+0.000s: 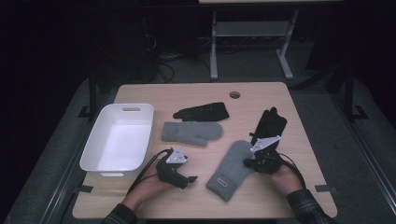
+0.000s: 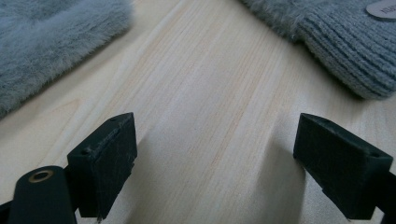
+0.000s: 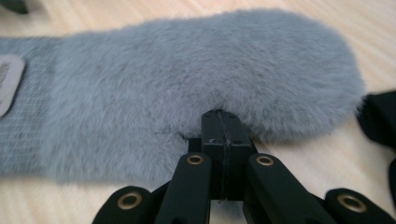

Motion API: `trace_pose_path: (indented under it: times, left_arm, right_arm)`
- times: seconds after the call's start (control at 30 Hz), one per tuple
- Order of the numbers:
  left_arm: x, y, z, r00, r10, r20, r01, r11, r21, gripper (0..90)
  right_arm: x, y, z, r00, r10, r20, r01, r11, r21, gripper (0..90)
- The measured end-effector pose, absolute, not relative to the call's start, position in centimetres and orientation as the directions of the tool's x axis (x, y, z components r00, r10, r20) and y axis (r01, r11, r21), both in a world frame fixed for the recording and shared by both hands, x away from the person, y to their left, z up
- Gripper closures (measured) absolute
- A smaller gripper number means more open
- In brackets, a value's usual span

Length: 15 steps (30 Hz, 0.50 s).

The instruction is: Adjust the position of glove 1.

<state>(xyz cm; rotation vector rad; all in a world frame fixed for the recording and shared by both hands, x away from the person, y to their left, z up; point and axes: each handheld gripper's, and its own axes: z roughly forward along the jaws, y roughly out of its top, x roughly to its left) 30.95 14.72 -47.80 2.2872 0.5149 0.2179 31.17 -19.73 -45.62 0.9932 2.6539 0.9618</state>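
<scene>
Two grey mittens (image 1: 232, 169) (image 1: 192, 132), two black gloves (image 1: 202, 112) (image 1: 269, 125), one white bin (image 1: 118, 140).

In the left gripper view, a grey mitten (image 2: 51, 42) at ten o'clock and another mitten's ribbed cuff (image 2: 345, 51) at two o'clock run off the frame; its label's (image 2: 383, 9) lettering is cropped. In the right gripper view, whether the right claw (image 3: 223, 135) pinches fur cannot be told.

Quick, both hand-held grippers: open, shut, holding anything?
Left hand-held gripper: open, empty, over bare table.
Right hand-held gripper: shut at the grey mitten edge; grip unclear.
</scene>
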Motion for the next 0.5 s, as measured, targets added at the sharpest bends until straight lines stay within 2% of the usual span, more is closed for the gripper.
trace_pose_path:
  times: [0.33, 0.5]
  left_arm:
    - [31.0, 14.7, -47.8, 0.904, 0.427, 0.001, 0.295, -0.626, 0.722, 12.5]
    - [31.0, 14.7, -47.8, 0.903, 0.429, -0.001, 0.297, -0.624, 0.723, 12.5]
  right_arm:
    - [28.5, -20.3, -45.6, -0.782, 0.616, 0.099, 0.536, 0.582, 0.611, 90.0]
    - [28.4, -20.5, -45.5, -0.780, 0.616, 0.107, 0.537, 0.573, 0.620, 89.9]
